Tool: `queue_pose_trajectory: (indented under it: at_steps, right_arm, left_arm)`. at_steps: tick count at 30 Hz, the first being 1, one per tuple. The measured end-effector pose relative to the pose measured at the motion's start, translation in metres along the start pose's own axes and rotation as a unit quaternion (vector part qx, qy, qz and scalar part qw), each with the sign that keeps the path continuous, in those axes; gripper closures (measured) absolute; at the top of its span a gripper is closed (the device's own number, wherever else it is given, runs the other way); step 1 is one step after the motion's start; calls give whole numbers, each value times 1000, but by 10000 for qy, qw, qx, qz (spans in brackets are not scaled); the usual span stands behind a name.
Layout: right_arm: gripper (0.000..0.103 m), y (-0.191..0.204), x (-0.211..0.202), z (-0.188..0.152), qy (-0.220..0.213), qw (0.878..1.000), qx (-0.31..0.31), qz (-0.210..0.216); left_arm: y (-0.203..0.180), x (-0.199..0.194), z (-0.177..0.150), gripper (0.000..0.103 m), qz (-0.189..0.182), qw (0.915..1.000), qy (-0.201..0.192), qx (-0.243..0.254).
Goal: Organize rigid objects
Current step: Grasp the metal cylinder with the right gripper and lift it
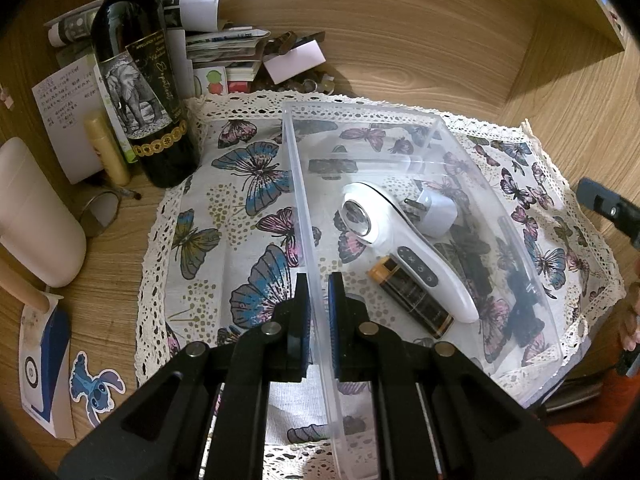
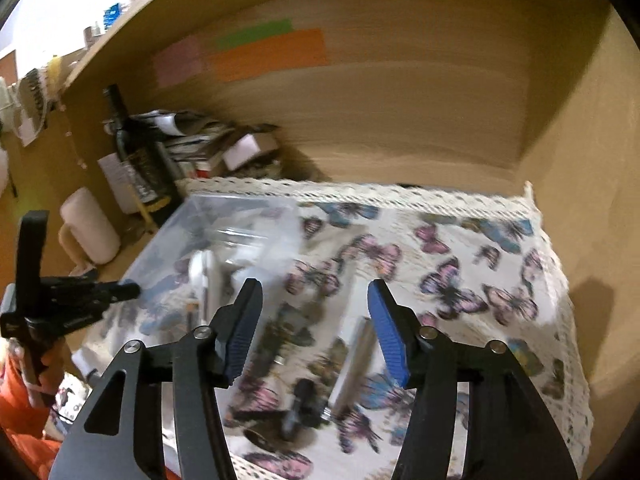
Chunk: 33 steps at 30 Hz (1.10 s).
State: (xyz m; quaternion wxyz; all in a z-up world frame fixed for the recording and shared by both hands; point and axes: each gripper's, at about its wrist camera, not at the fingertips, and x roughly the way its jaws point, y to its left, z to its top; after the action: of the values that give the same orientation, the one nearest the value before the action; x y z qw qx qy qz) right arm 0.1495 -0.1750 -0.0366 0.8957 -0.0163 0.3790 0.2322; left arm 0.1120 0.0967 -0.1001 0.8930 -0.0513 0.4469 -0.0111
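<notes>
Left wrist view: the left gripper (image 1: 318, 300) stands at lower centre, its jaws clamped on the near wall of the clear bin (image 1: 304, 216), one blue pad on each side of the plastic. The bin rests on a butterfly cloth (image 1: 240, 208) spread over a wooden desk (image 1: 440, 48).

Inside the bin lie a white handheld device (image 1: 404, 248), a white plug adapter (image 1: 436, 212) touching the device's upper side, a dark cylinder with a gold end (image 1: 412, 300) just beside the device's handle, and a black item (image 1: 524, 308) near the right wall (too dark to identify).

At upper left of the frame, off the cloth, stands a wine bottle (image 1: 136, 92) with an elephant label, with a pile of papers (image 1: 216, 40) behind it. A white container (image 1: 36, 216) sits at the left edge.

Right wrist view (heavily blurred): the right gripper (image 2: 316, 328) hangs at lower centre with its jaws partly spread and nothing between the pads. Below them on the cloth lie a silver stick-shaped item (image 2: 354, 364) and a black item (image 2: 296, 404), both outside the bin. The bin shows at centre left of this frame, with the left gripper against its near left corner.
</notes>
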Motion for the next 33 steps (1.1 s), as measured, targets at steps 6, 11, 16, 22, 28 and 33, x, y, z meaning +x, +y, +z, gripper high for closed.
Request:
queue_pose_trajectory:
  at_steps: [6, 11, 16, 22, 28, 33]
  right_arm:
    - [52, -18, 16, -20, 396, 9988, 238, -157]
    - [67, -18, 40, -39, 920, 9955, 139, -202]
    - [83, -17, 64, -56, 1370, 9905, 115, -106]
    - [89, -20, 70, -62, 1329, 9909, 176, -84]
    - [89, -18, 55, -53, 1019, 9946, 211, -69]
    - [89, -14, 38, -38, 713, 9973, 188, -24]
  left_arm:
    - [0, 0, 0, 95, 3, 10000, 1, 4]
    - [2, 0, 1, 95, 15, 10000, 1, 29]
    - [2, 0, 1, 95, 14, 10000, 1, 29]
    - [2, 0, 2, 95, 25, 10000, 9, 36]
    - [1, 0, 1, 95, 22, 10000, 9, 23]
    - [1, 1, 2, 95, 44, 10000, 24, 49]
